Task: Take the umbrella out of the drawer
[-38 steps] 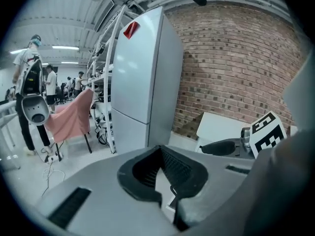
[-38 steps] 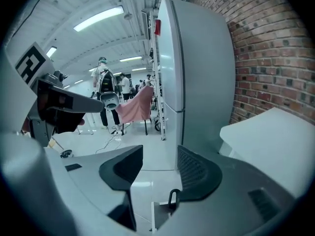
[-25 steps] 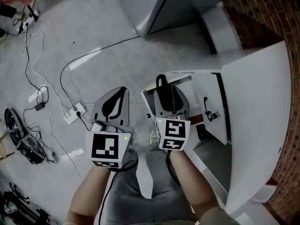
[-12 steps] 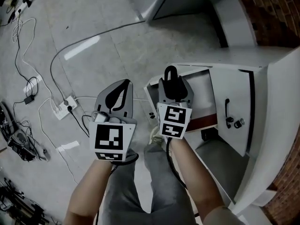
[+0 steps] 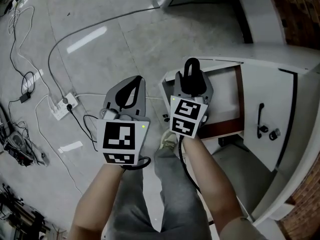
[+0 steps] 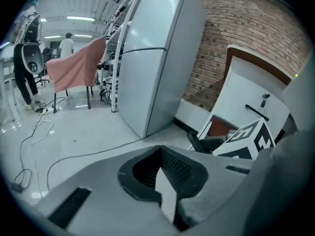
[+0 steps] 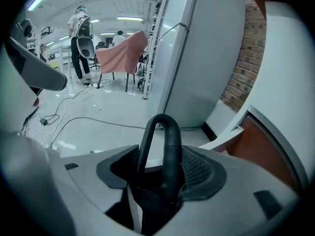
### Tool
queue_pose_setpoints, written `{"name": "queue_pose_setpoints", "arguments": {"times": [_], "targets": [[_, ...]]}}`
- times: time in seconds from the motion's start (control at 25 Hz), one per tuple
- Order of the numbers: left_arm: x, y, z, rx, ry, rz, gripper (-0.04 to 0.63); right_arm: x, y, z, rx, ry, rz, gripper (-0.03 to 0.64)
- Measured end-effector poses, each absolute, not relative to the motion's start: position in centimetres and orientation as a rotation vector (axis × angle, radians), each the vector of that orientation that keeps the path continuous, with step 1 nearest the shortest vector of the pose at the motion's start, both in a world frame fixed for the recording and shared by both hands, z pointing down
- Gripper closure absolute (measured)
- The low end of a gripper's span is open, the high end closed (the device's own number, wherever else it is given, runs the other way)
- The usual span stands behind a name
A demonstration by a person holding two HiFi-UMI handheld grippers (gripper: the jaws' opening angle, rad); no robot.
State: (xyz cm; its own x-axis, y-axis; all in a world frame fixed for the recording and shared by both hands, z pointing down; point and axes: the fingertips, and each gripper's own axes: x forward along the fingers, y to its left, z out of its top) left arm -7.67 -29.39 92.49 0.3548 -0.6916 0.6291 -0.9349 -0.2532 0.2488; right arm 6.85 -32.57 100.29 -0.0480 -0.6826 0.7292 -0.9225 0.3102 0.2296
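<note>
Head view. My right gripper (image 5: 193, 84) hangs over the left front corner of the open drawer (image 5: 225, 128). The cabinet door (image 5: 265, 114) is swung wide at the right, which leaves that corner free to reach. A black loop sticks out past the jaw tips, and I take it for the handle end of the umbrella (image 5: 192, 60). The rest of the umbrella is hidden under the gripper, and none of it shows in the visible part of the drawer. The loop points away from me, up the picture. I judge that its long axis follows the line of the jaws. My left gripper (image 5: 134, 82) is over bare floor beside the drawer, apparently parked clear of the work.

Left gripper view. The left gripper (image 6: 160, 148) has its jaw tips pressed together, and only floor shows through the hole behind them. It carries nothing.

Right gripper view. The right gripper (image 7: 160, 154) has its jaws spread, and they have just been opening. The umbrella (image 7: 172, 146) stands between them, loop outward and in line with the jaws. The loop's thick limb lies against the right pad (image 7: 197, 168) and its thin limb sits at the left jaw's edge. I see no firm squeeze, so I judge that the loop is resting there, not clamped. The drawer (image 7: 261, 146) lies close at the right.
</note>
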Motion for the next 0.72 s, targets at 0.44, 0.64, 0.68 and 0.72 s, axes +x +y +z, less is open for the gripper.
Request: {"name": "queue_pose_setpoints", "arguments": {"times": [0.44, 0.64, 0.68, 0.72], "targets": [[-6.1, -27.2, 93.1, 2.036, -1.357, 0.559, 0.589, 4.4, -30.9, 100.5, 1.299, -2.02, 0.486, 0.368], [-5.7, -26.8, 93.7, 2.029, -1.341, 0.55, 0.589, 2.2, -29.6, 100.5, 1.09, -2.229, 0.567, 0.38], [-5.7, -26.8, 93.8, 2.026, -1.341, 0.548, 0.589, 2.0, -29.4, 100.4, 1.066, -2.256, 0.575, 0.387], [-5.8, -26.8, 93.9, 2.022, -1.342, 0.546, 0.589, 1.8, -29.3, 100.2, 1.045, -2.276, 0.564, 0.399]]}}
